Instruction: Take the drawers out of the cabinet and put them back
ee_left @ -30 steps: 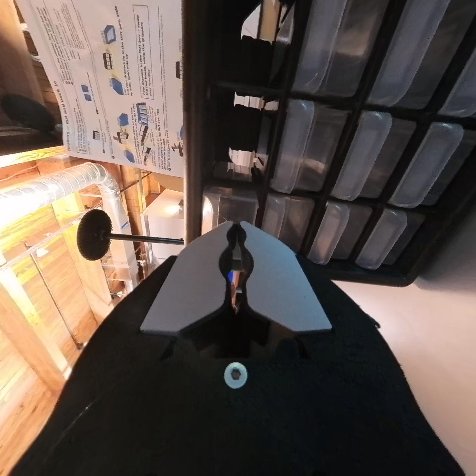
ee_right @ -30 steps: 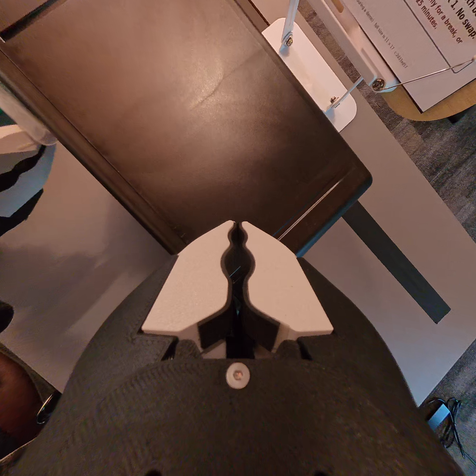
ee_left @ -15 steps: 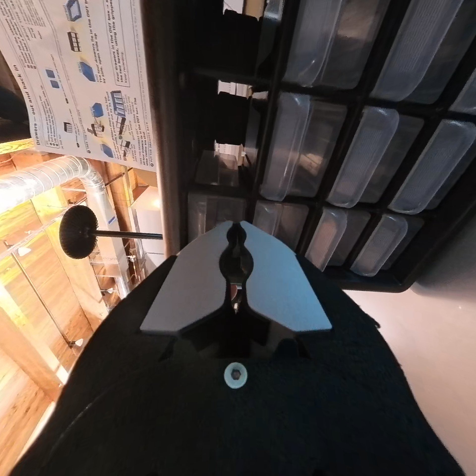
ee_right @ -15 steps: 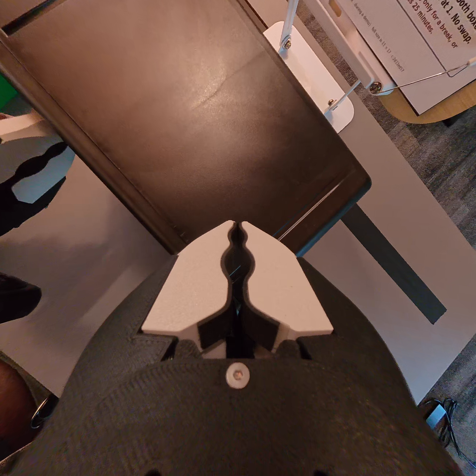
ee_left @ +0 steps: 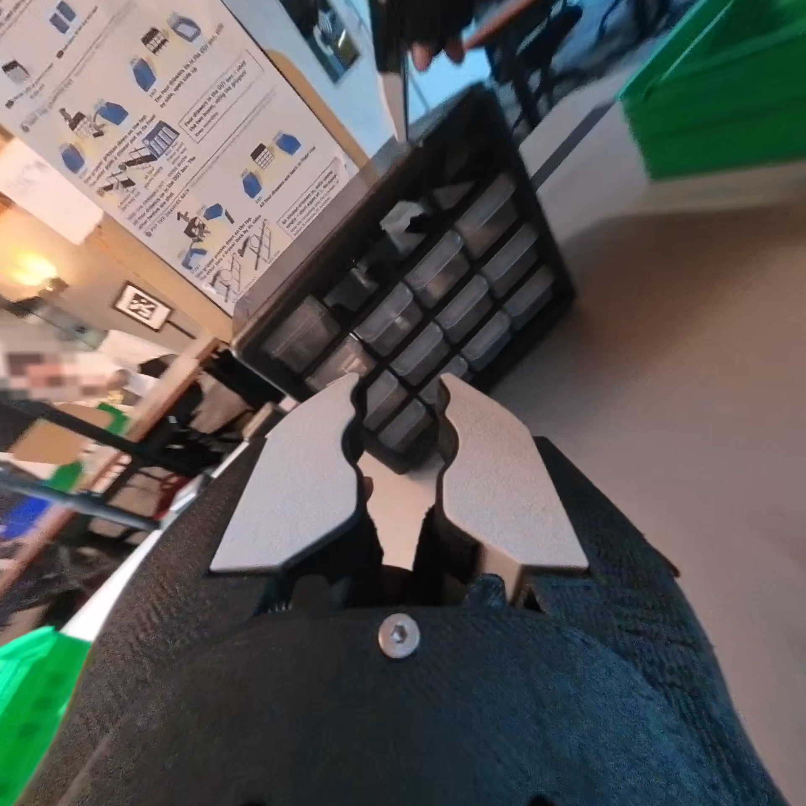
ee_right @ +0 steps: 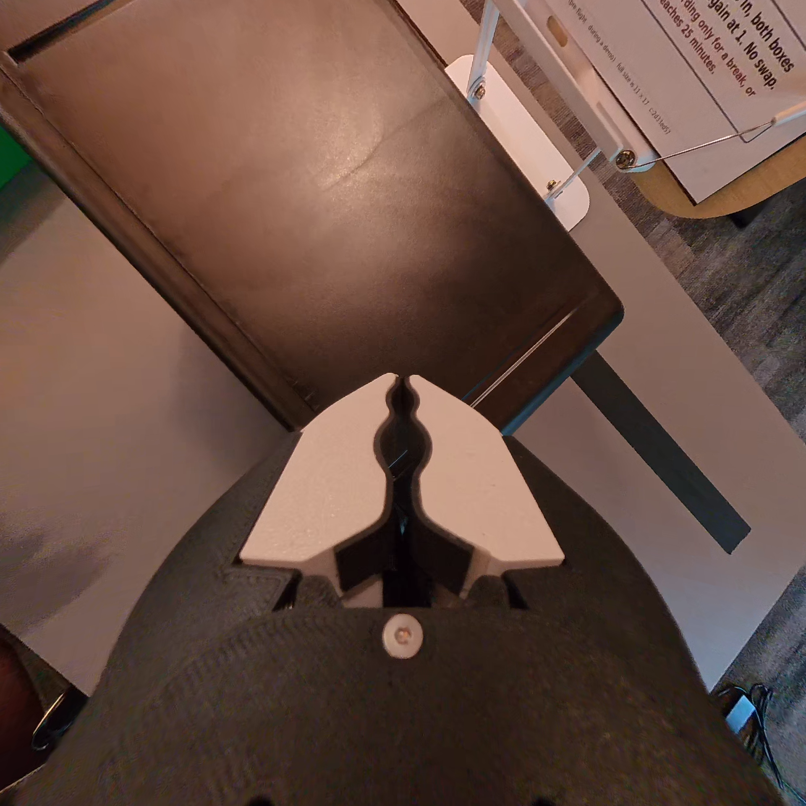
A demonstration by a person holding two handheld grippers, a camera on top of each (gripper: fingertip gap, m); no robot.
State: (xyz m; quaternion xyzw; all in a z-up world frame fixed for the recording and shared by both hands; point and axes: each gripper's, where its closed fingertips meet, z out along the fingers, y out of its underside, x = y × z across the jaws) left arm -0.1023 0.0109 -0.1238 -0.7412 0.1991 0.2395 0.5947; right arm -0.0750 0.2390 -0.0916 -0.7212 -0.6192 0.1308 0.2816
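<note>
Left tool (ee_left: 399, 384) gapes empty before the black cabinet of clear plastic drawers (ee_left: 405, 301) on the pale bench (ee_left: 654, 349), right tool (ee_right: 402, 378) pinched closed over its dark top; likely next: line up, grip a drawer.

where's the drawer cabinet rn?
In the left wrist view the drawer cabinet stands on the pale table, just beyond the open left gripper, below the instruction poster.

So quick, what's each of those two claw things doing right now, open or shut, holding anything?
Left gripper: open, holding nothing, pointed at the drawer cabinet.
Right gripper: shut, nothing visible between its fingers, over the cabinet's dark top.
</note>
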